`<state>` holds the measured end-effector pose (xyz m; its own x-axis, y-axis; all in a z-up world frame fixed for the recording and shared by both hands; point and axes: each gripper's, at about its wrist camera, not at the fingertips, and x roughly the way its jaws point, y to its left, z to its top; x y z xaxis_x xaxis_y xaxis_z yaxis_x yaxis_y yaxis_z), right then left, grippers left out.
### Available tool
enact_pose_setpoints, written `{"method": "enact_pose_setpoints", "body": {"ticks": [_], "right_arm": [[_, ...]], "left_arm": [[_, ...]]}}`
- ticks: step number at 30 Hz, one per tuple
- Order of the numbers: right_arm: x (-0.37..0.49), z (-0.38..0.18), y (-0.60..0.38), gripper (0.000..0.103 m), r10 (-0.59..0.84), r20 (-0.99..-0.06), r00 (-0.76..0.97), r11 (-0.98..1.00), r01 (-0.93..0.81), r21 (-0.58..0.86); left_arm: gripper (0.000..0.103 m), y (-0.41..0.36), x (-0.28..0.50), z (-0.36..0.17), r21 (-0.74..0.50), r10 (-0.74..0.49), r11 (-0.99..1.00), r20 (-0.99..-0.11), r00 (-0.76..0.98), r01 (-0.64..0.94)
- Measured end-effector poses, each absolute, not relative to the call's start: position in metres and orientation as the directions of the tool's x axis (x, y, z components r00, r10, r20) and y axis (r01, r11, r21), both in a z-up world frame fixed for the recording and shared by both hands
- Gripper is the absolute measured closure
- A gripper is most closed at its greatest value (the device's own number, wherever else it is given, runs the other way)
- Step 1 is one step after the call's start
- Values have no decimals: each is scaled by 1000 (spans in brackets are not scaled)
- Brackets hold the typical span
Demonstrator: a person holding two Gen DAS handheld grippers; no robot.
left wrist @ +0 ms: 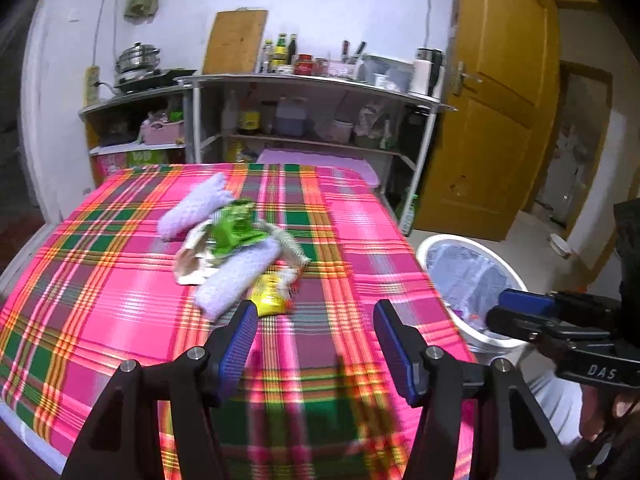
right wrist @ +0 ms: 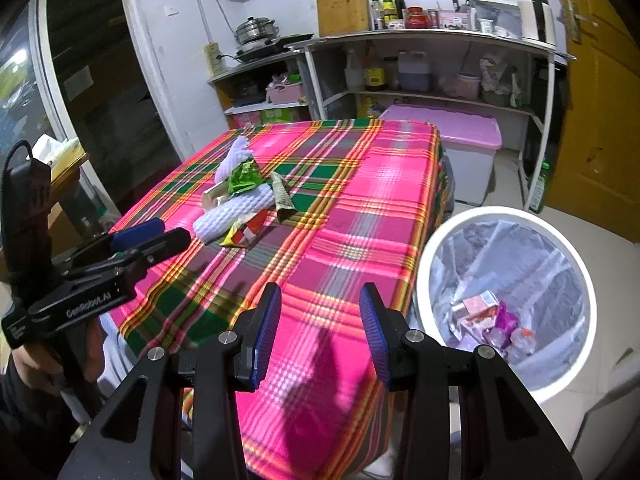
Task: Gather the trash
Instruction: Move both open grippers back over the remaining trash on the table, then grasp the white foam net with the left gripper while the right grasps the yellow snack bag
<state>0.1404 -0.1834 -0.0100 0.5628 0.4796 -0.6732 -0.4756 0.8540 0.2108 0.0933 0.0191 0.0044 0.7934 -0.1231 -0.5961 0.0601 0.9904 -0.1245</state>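
Both empty: left hand-held gripper (left wrist: 316,344) spread wide above the bench (left wrist: 120,288); right hand-held gripper (right wrist: 320,336) spread near the bench edge. Trash pile (right wrist: 248,204) mid-bench; bin (right wrist: 436,252) on the floor beside.

Risk: overlapping wrappers, so a pinch may drag neighbours or snag the cloth.

Left view motion-blurred; pile items indistinct; bin bottom partly hidden.
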Motion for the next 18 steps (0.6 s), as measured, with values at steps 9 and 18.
{"method": "enact_pose_setpoints", "body": {"ticks": [9,18], "right_arm": [[167,-17,-160,61,498,-689,527,833,-511,212],[188,-29,-150,61,489,-712,504,837,-500,222]], "left_arm": [[43,69,123,-10,-89,-24,995,-621,783,-40],[43,85,162,-37,-69,-16,997,-677,736,-41]]}}
